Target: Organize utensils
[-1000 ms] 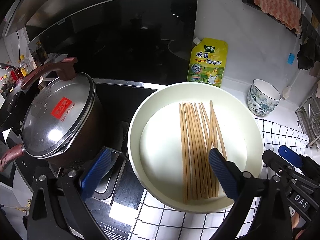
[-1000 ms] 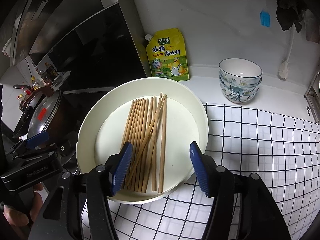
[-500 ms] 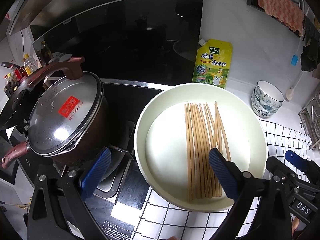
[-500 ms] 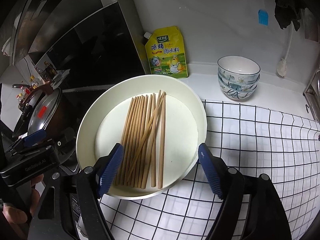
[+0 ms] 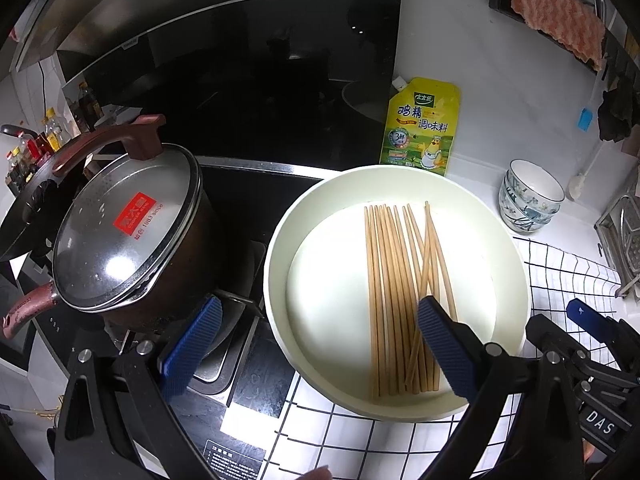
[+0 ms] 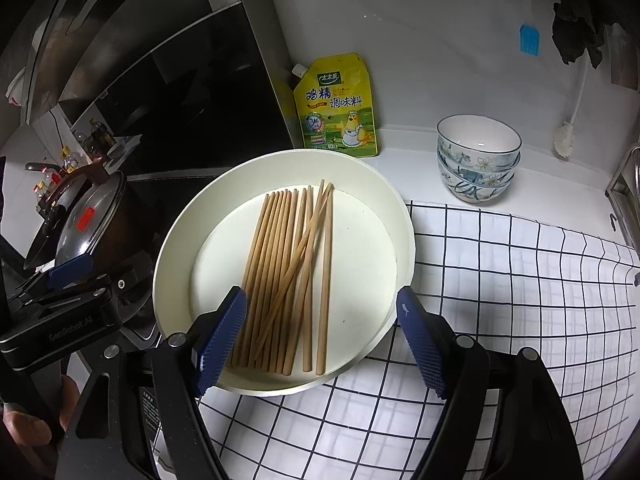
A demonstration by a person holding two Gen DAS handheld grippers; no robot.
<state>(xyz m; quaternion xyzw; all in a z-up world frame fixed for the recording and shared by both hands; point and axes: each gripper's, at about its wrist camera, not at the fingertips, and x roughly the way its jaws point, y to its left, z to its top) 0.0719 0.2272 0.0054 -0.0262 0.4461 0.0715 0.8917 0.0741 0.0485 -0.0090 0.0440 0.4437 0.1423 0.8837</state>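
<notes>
Chopsticks (image 6: 288, 276) lay in a loose bundle on the flat floor of a wide cream pan (image 6: 404, 240), most of them parallel and running from about six o'clock up to twelve, with one or two crossed over the rest on the right-hand side. That crossing probably meant they had been dropped in rather than laid, and it would make a clean pinch of a single pair awkward.

Both tools hung just above the near rim, neither touching anything. The right gripper (image 6: 320, 340) was spread wide, its blue pads straddling the near ends of the sticks — a stance that suited closing on the whole bundle. The left gripper (image 5: 316, 344) was likewise spread, one pad over the stove at eight o'clock and the other above the sticks' near ends at four o'clock, so it seemed placed to steady the pan or wait its turn.

The pan sat half on the dark stove (image 5: 256, 376) and half on a checked cloth (image 6: 520, 320), with a lidded pot (image 5: 124, 232) just beside it at nine o'clock. A yellow seasoning pouch (image 6: 336, 108) leaned against the wall at twelve o'clock, and stacked bowls (image 6: 478, 160) stood well clear at two o'clock — no holder for the sticks showed in either view.
</notes>
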